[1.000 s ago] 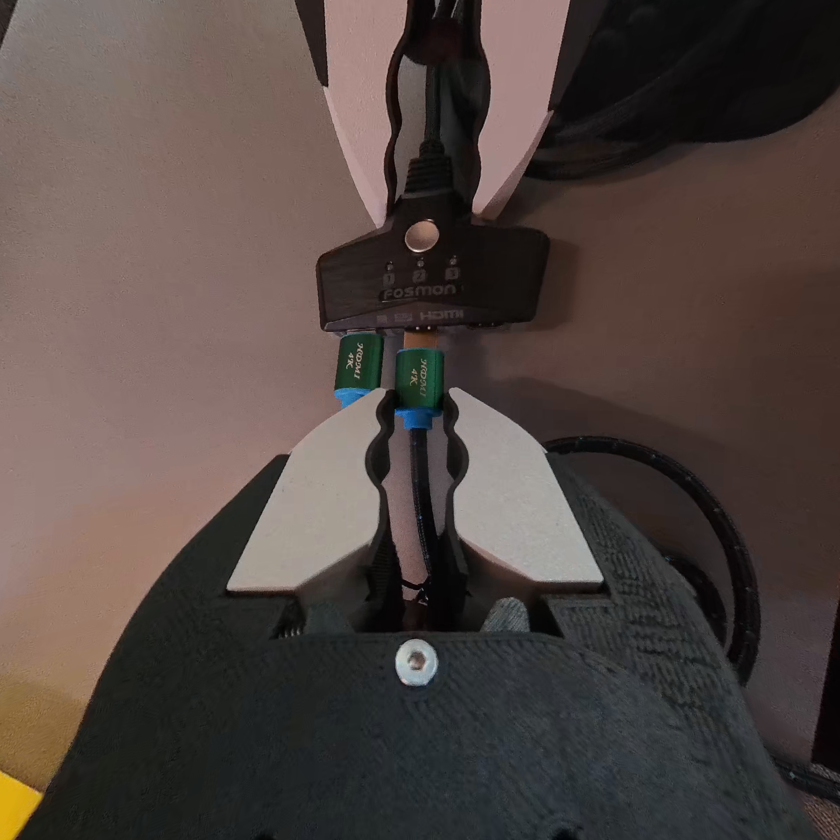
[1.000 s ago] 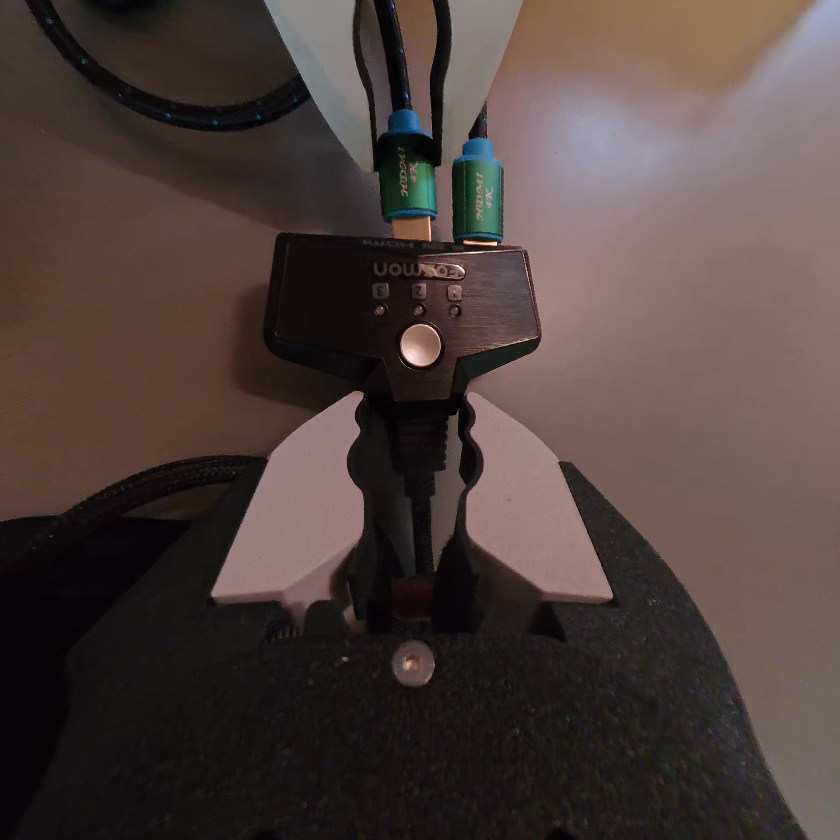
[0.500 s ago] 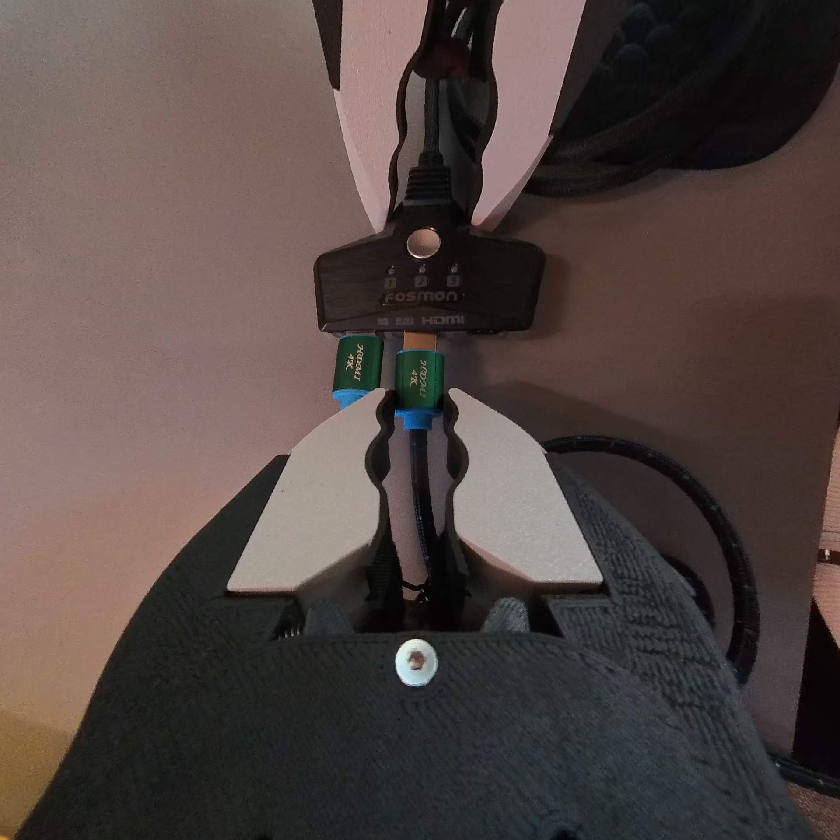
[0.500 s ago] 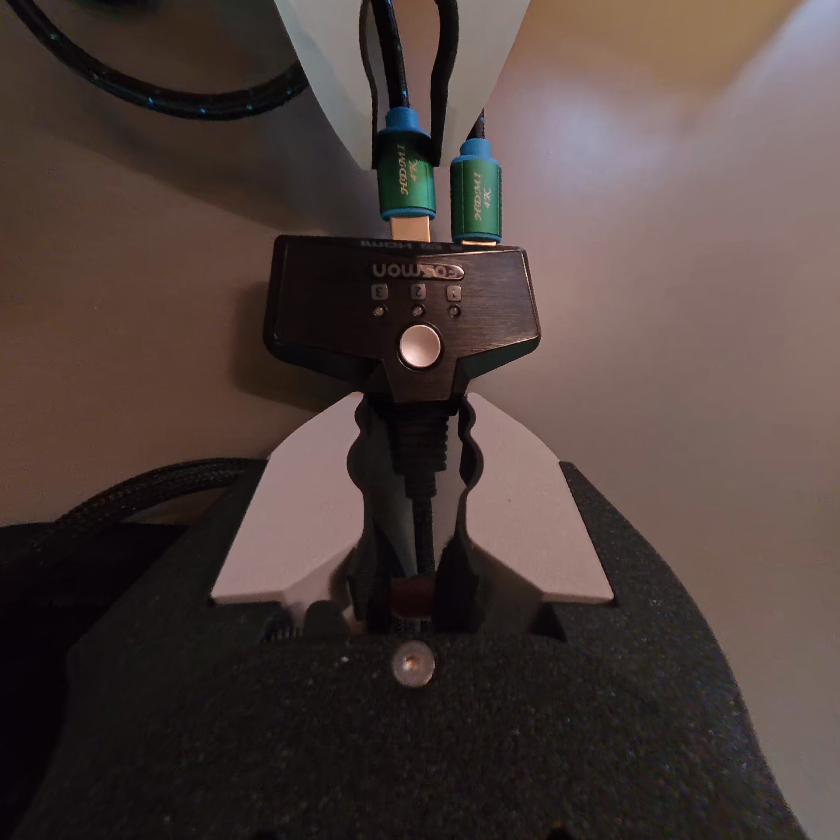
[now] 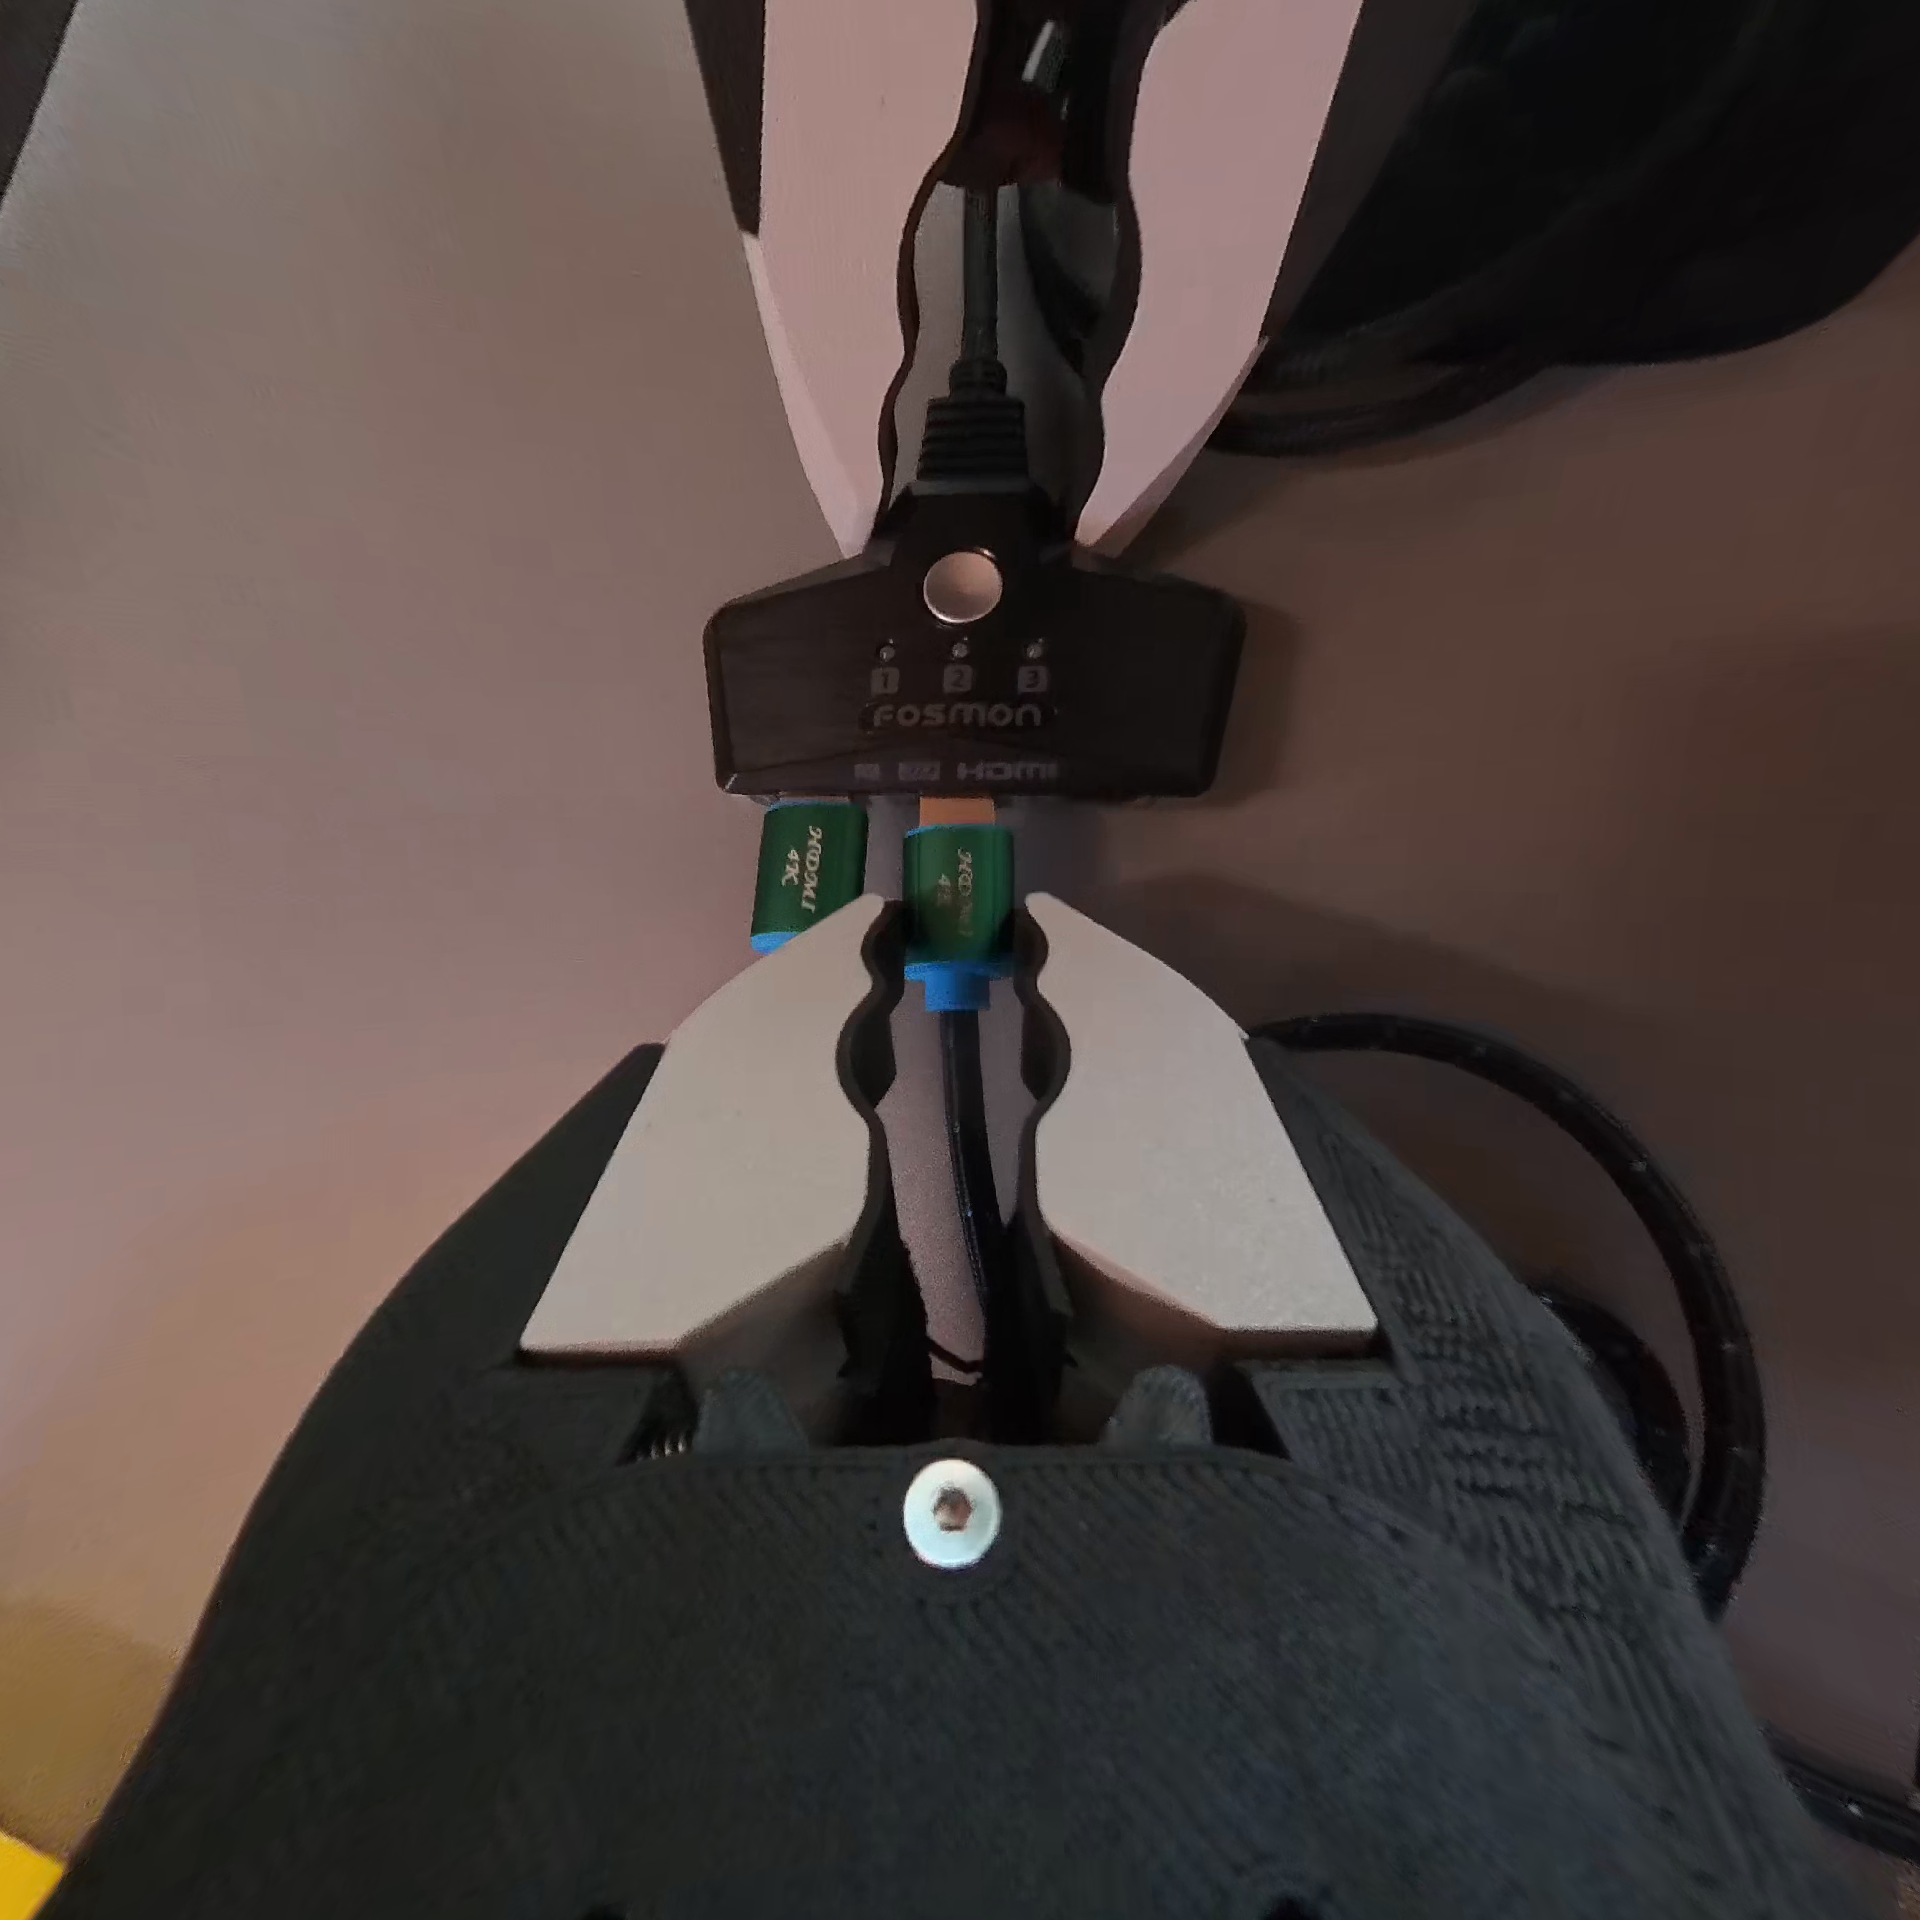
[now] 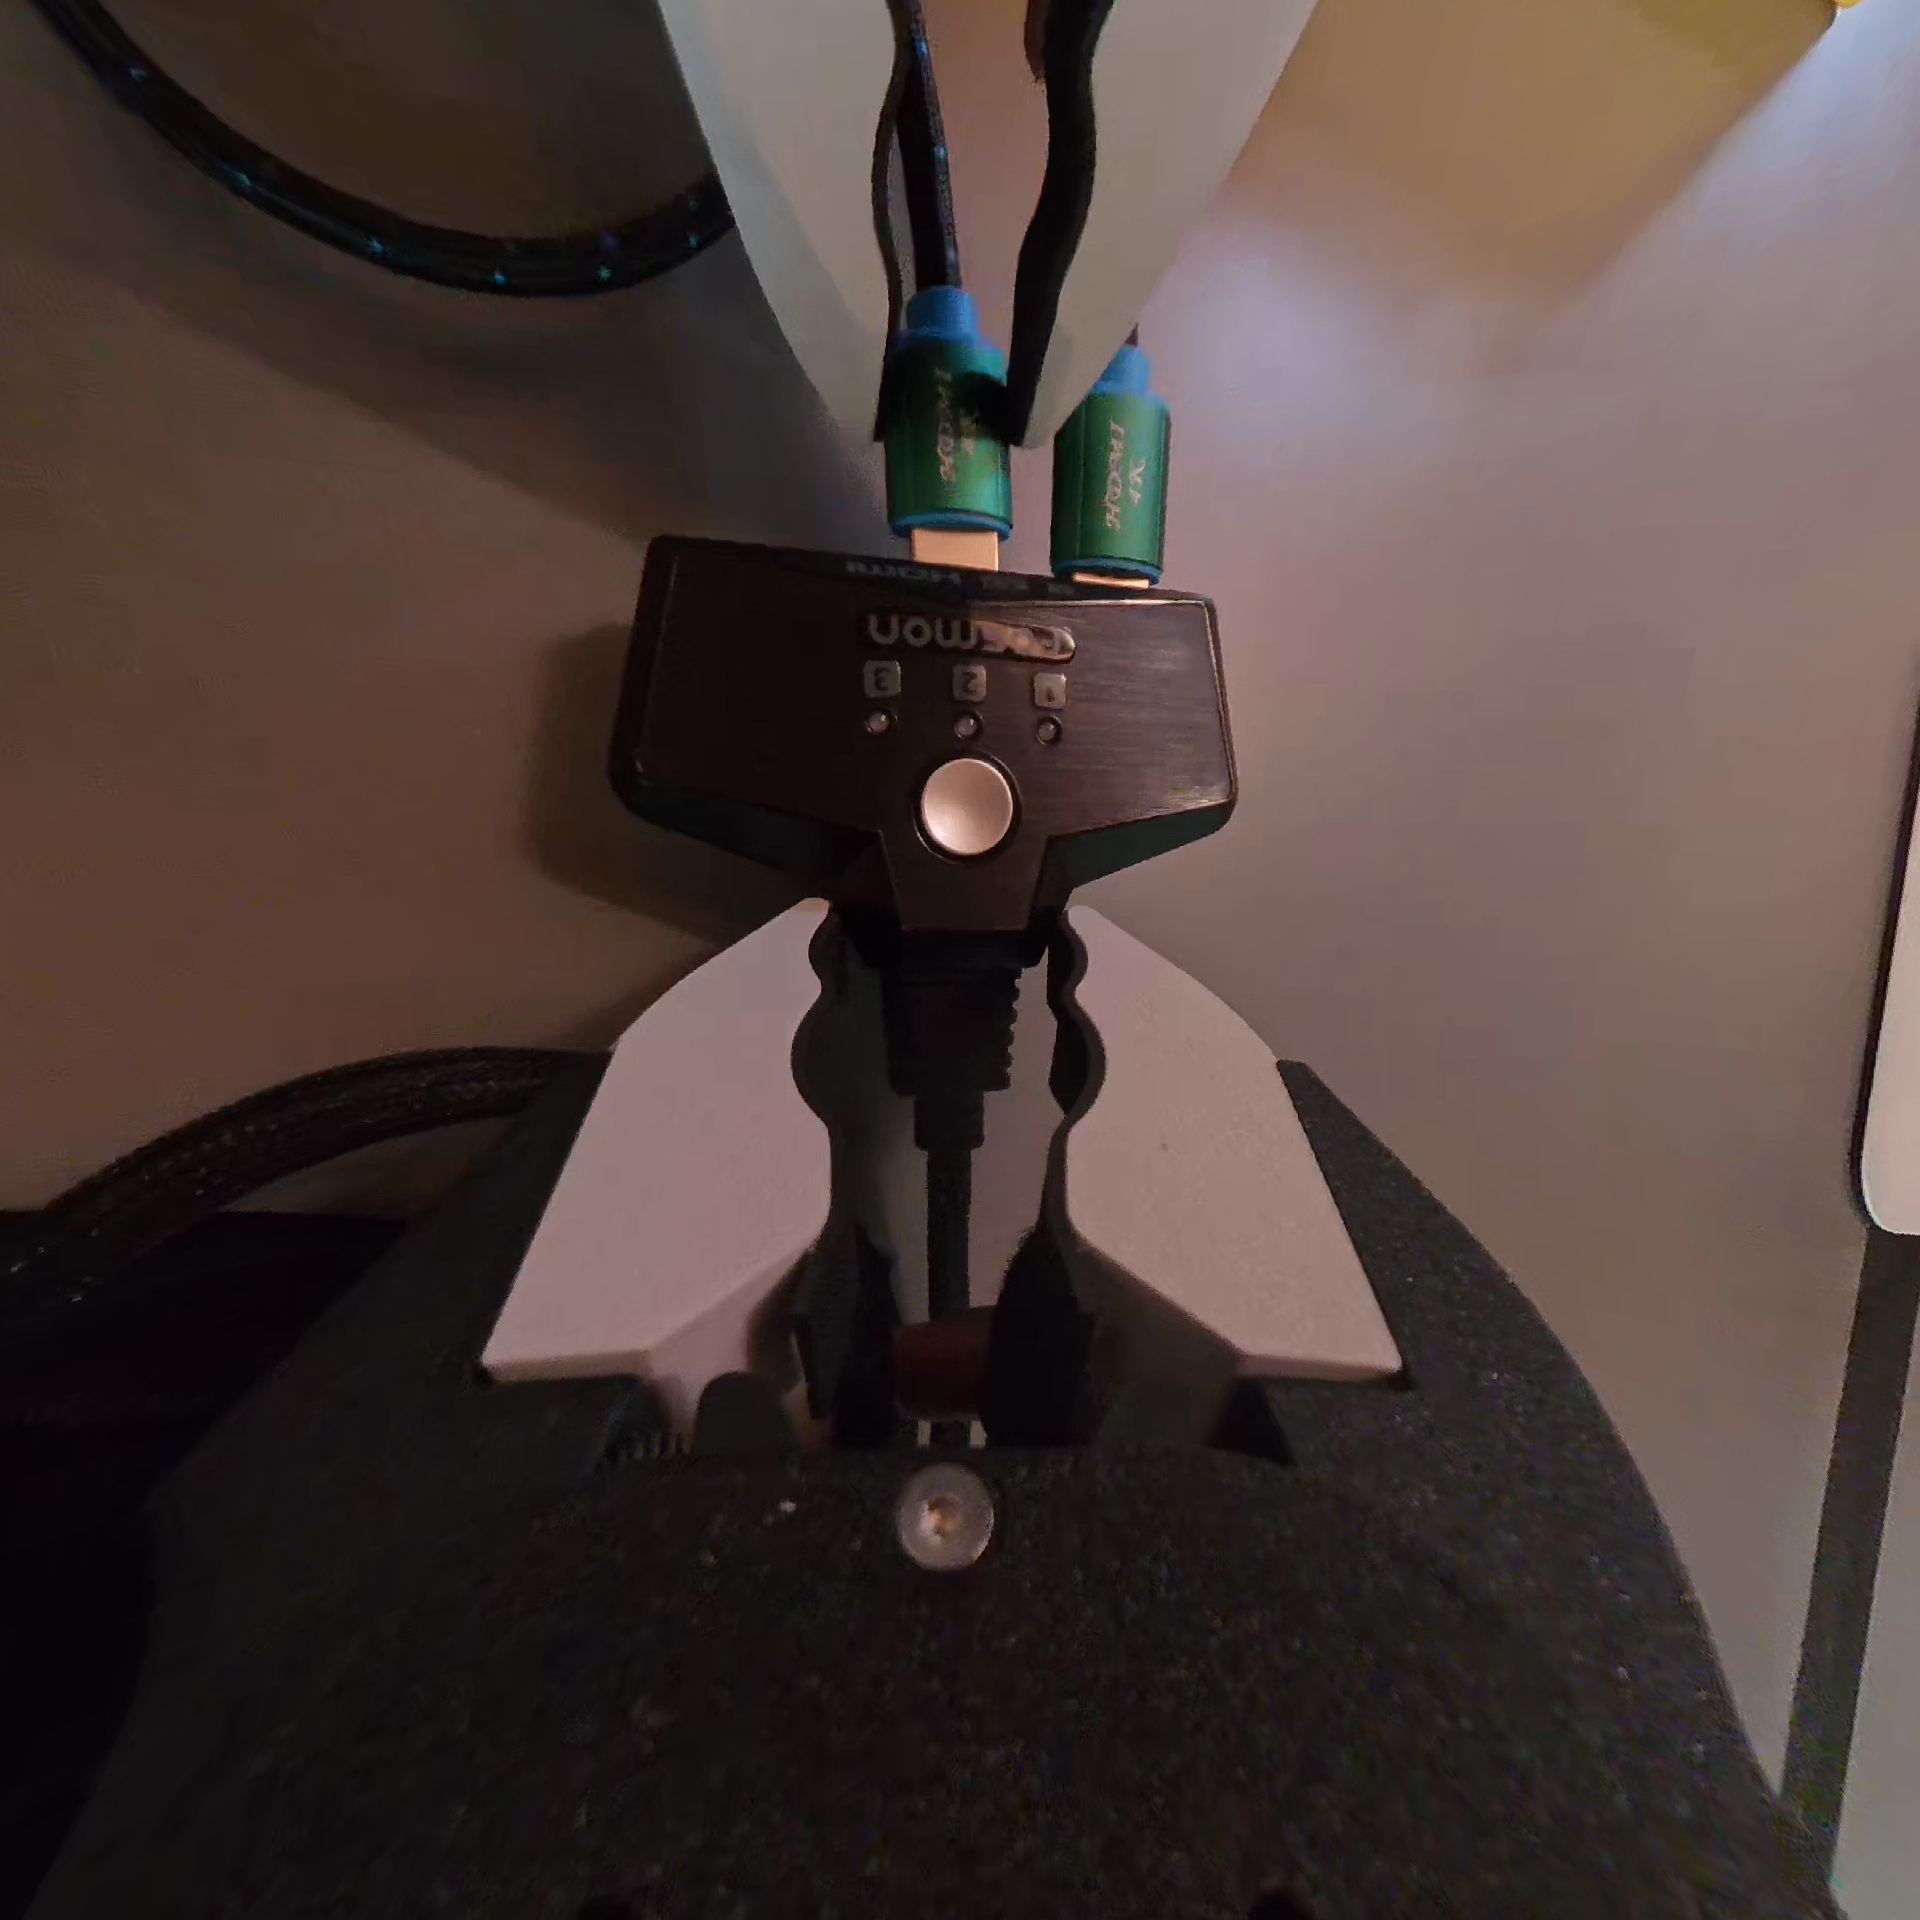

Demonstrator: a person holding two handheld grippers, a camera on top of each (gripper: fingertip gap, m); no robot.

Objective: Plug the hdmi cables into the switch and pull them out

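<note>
Left tool (image 5: 956, 914) pinching middle green HDMI plug (image 5: 956, 899), gold tip half-seated, long axis square to switch (image 5: 971, 707); right tool (image 6: 961, 914) clamped on switch's cable end, directly opposite.

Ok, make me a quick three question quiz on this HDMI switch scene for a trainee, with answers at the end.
1. True or false: the left hand-held gripper grips the middle green plug.
2. What does the right hand-held gripper hold? A) a green plug B) the switch's cable end C) nothing
3. Which plug shows more bare gold metal at its port, the middle one or the outer green plug?

Key: 1 true. 2 B. 3 the middle one; the outer plug sits nearly flush.
</note>
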